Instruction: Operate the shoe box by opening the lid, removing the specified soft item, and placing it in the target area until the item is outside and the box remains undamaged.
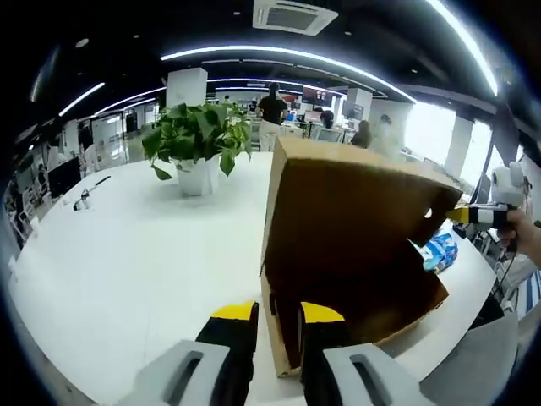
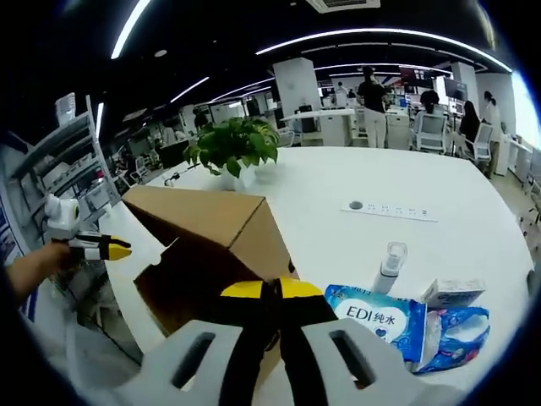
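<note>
Found left gripper [image 1: 277,313] parted at the cardboard shoe box [image 1: 355,245] corner, right gripper [image 2: 272,292] pinched shut at its other end; whether on cardboard, untellable. Judged box light, stiff, easily creased: best taken gently by an edge. Noted soft wipes pack [image 2: 380,317] lying outside beside it on white table [image 2: 338,182].

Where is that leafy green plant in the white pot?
The leafy green plant in the white pot stands on the round white table, beyond the brown cardboard shoe box; in the right gripper view it sits behind the box.
</note>
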Motion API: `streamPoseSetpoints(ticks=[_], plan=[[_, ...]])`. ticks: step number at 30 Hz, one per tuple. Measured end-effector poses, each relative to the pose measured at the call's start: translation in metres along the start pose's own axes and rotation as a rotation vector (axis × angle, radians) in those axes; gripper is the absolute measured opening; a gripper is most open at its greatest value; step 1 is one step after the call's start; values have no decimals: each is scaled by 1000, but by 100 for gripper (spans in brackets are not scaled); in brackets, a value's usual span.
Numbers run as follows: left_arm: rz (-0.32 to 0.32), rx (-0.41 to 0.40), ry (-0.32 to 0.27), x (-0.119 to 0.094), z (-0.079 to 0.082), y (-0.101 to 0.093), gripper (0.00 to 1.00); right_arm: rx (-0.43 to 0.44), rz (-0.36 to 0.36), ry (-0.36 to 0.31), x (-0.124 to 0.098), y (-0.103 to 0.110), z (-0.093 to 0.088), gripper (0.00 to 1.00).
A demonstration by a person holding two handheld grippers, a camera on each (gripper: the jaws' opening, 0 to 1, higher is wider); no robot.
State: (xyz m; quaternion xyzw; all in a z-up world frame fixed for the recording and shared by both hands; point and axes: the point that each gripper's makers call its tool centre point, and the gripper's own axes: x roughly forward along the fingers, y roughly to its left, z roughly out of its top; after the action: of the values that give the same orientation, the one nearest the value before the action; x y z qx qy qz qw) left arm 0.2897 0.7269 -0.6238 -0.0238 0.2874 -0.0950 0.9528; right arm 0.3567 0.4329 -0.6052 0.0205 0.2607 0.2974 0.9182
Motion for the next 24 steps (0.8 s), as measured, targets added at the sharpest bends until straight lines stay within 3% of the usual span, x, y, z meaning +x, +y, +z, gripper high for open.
streamPoseSetpoints(ticks=[6,10,19,24], plan=[[-8,46,-47,-6,25,-2,22,-32,5,9,-2,5,-11,4],[-18,65,-64,-6,32,-6,22,-40,9,8,-5,7,-17,5],[-41,93,-61,-6,30,-15,23,-72,22,23,-9,11,-35,7],[-50,101,-40,-7,20,-17,23,-85,27,23,-10,13,-41,8]])
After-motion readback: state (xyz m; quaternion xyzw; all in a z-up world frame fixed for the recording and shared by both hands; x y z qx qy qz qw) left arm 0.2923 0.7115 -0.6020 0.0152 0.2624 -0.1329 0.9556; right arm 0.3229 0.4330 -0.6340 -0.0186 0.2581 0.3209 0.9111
